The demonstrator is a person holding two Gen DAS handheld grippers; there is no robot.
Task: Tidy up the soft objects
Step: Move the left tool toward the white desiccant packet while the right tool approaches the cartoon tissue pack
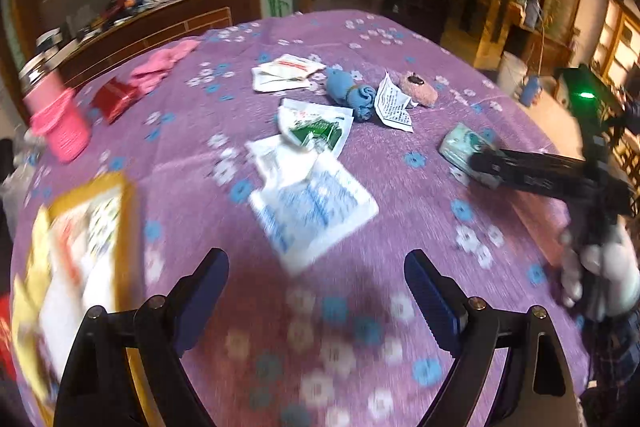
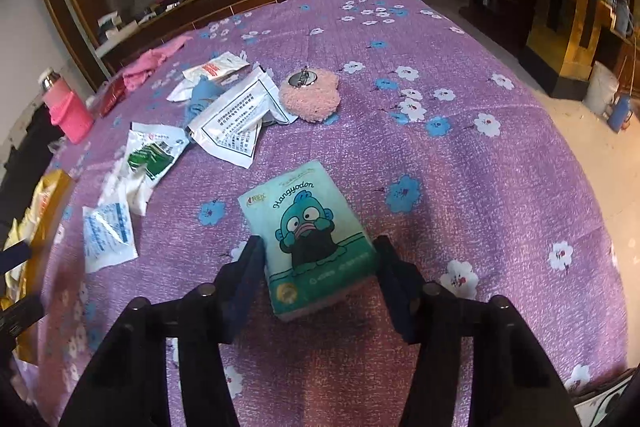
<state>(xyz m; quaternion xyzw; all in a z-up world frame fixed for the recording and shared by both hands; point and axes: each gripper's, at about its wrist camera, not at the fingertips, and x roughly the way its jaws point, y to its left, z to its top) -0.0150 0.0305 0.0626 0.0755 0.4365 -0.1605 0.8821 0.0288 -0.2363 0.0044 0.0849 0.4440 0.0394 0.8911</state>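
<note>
From the left wrist view: left gripper hovering over the desk's purple flowered cloth, jaws wide apart with nothing between them. Ahead, a blurred white-and-blue plastic sachet, a green-and-white sachet, a rolled blue sock and a fuzzy pink pouch. At the left, a yellow-bordered printed packet, too blurred to read. At the right, right gripper reaching onto the teal soft tissue pack.

From the right wrist view: right gripper straddling the near half of the teal tissue pack, which lies flat on the cloth near the desk's middle. Jaws partly closed, flanking both long sides; whether the pads press yet cannot be told. Printed on the pack: "Hangyodon", above a cartoon fish face. Likely light, squashy and film-wrapped, so somewhat slippery; best pinched across the long sides near the middle, firmly enough to dent. Beyond, a white sachet with unreadable black print.
</note>
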